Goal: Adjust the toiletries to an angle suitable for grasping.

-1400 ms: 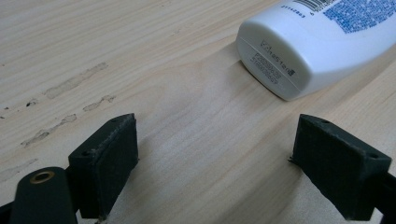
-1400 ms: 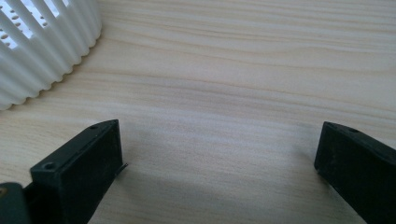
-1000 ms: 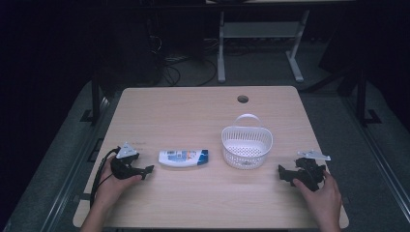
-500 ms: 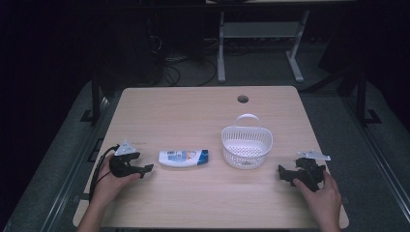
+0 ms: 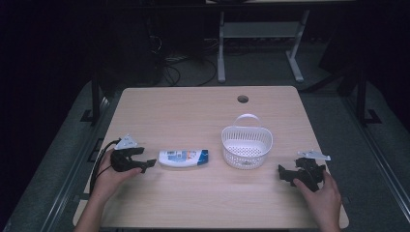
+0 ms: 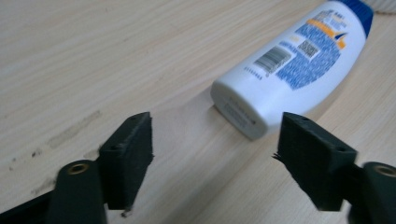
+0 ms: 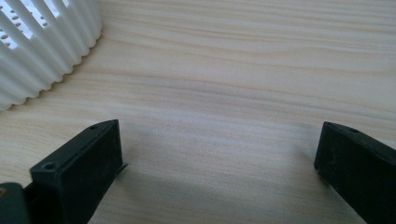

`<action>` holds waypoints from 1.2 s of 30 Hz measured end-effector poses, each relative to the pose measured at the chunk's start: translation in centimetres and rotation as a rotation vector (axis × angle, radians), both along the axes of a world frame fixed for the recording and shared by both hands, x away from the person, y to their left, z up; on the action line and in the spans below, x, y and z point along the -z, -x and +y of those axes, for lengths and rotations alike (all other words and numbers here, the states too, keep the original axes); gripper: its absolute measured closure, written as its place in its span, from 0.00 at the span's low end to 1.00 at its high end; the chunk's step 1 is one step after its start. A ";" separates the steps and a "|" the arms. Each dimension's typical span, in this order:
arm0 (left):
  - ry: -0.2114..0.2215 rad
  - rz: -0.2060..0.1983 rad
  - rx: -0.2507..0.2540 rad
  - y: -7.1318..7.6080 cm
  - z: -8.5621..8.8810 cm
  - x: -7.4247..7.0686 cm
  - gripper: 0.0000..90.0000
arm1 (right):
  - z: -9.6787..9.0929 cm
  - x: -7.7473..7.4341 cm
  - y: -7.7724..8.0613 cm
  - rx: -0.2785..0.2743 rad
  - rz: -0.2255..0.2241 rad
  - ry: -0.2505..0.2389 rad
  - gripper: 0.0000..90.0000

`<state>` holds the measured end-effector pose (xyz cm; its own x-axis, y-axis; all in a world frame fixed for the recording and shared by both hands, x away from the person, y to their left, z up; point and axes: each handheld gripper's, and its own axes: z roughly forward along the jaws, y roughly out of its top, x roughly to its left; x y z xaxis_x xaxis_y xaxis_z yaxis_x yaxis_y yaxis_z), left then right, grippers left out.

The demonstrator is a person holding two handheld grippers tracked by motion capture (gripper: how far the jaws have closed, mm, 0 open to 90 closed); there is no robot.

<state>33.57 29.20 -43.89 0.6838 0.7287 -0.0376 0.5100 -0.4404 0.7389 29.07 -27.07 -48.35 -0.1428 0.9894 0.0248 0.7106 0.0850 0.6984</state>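
- Shampoo bottle [image 5: 183,158]: we judged it light, rigid, slick plastic; lying flat, left of basket [image 5: 247,147].
- Left gripper [image 6: 215,154]: jaws open, just narrowing, bottle's base ahead, unpinched.
- Right gripper [image 7: 219,163]: jaws open, empty.
- We advised gripping across its flat mid-body.

White bottle [image 6: 299,65] with blue cap and blue-orange label, white ribbed basket [image 5: 246,147], pale wood-grain table [image 5: 193,111].

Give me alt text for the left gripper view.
A white bottle with a blue label lies on its side on a wooden table, its flat base just ahead of the open left gripper, not touched by either black jaw.
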 end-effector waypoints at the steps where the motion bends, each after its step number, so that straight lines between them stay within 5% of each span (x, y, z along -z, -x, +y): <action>1: 0.000 0.000 0.000 0.0 0.0 0.0 0.34 | 0.0 0.0 0.0 0.000 0.000 0.000 0.00; 9: 0.025 -0.009 0.033 -0.4 -0.2 -0.6 0.57 | 0.0 0.0 0.0 0.000 0.000 0.000 0.00; 19: 0.058 0.017 0.067 -1.5 -0.9 -1.9 1.00 | 0.0 0.0 0.0 0.000 0.000 0.000 0.00; 36: 0.024 0.015 0.101 -4.4 -3.2 -1.9 1.00 | 0.0 0.0 0.0 0.000 0.000 0.000 0.00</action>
<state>37.97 25.98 -41.95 0.7529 0.6549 -0.0651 0.4752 -0.4725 0.7422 29.07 -27.07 -48.35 -0.1428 0.9894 0.0249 0.7105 0.0850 0.6985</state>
